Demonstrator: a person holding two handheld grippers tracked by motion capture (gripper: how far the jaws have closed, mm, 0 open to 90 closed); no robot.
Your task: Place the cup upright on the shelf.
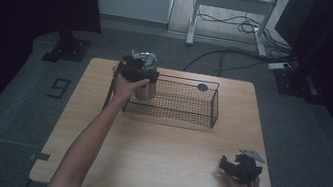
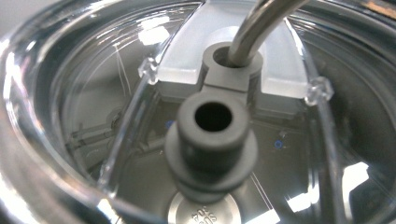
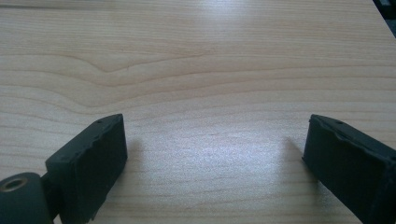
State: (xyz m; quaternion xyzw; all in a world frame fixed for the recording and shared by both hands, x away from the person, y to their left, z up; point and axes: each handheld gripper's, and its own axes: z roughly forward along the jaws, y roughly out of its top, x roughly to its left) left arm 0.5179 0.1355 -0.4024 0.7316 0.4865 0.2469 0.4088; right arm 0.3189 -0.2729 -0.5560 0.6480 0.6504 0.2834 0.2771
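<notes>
In the high view, a steel tumbler [image 1: 146, 84] is held by the left gripper [image 1: 139, 69] at the left end of the wire basket [image 1: 190, 120] on the bench [image 1: 161, 148]; placing is judged nearly done, release remaining. In the left gripper view, the clear lid [image 2: 93, 93] is seen close up; whether that gripper is clamped cannot be told. In the right gripper view, the right gripper [image 3: 215, 154] stands apart over bare wood.

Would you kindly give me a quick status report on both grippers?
Left gripper on the steel cup at the wire basket's left end; grip unclear. Right gripper open, empty, over bare table.
</notes>
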